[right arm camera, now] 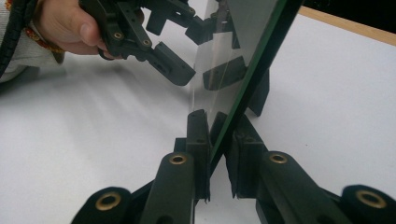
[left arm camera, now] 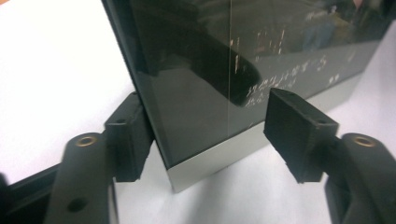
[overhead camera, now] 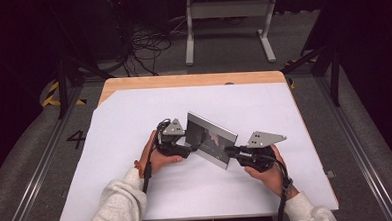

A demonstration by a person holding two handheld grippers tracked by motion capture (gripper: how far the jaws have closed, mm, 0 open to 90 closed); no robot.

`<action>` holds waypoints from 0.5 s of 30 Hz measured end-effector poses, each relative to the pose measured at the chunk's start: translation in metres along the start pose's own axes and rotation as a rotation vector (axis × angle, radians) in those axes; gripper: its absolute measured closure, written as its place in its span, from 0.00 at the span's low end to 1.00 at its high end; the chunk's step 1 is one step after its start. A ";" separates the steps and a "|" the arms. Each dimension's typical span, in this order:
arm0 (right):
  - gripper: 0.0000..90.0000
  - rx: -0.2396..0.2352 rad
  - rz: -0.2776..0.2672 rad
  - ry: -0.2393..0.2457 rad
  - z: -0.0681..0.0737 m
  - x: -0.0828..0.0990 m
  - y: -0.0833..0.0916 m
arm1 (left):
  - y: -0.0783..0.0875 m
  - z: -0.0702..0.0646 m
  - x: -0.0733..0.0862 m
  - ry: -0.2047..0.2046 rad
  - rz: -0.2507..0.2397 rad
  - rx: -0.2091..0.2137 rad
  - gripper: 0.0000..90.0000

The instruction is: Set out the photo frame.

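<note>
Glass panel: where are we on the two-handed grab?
Done: the right gripper is clamped on one end of the glass panel, which stands on edge on the white sheet. In hand: the left gripper straddles the other end; one pad seems to touch the back, the other pad stands clear of the front. Left: close that gap, then probably lift.

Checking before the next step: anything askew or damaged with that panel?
No damage visible. The glass panel stands on edge on the white sheet, clamped by the right gripper. The left gripper straddles its corner, one pad clear.
</note>
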State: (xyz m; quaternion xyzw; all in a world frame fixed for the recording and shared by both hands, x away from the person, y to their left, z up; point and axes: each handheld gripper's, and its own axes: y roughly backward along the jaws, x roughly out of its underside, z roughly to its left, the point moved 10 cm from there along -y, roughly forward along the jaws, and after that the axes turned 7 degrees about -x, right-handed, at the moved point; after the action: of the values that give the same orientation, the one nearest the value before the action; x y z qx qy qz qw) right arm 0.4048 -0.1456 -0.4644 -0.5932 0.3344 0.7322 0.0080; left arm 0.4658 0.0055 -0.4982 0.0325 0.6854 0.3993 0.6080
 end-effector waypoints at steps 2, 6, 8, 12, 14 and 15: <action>0.89 0.001 -0.001 0.000 0.000 0.000 0.000 | 0.003 0.000 0.002 -0.007 0.006 -0.013 0.46; 0.88 0.005 0.000 0.000 0.000 0.000 0.000 | 0.010 -0.002 0.008 -0.017 0.017 -0.034 0.52; 0.88 0.004 0.000 0.000 0.000 0.000 -0.001 | 0.012 -0.001 0.009 -0.026 0.020 -0.041 0.55; 0.88 0.006 -0.001 0.000 0.000 -0.001 -0.001 | 0.016 -0.003 0.011 -0.030 0.031 -0.054 0.57; 0.87 0.013 0.000 0.004 0.000 -0.001 -0.001 | 0.017 -0.004 0.013 -0.037 0.035 -0.066 0.58; 0.86 0.021 -0.001 0.003 0.000 0.000 -0.001 | 0.017 -0.004 0.013 -0.037 0.035 -0.072 0.59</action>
State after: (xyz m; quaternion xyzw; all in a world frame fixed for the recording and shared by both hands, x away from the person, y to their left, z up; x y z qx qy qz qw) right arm 0.4057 -0.1450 -0.4645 -0.5944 0.3417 0.7278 0.0140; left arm 0.4512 0.0221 -0.4989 0.0302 0.6587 0.4336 0.6142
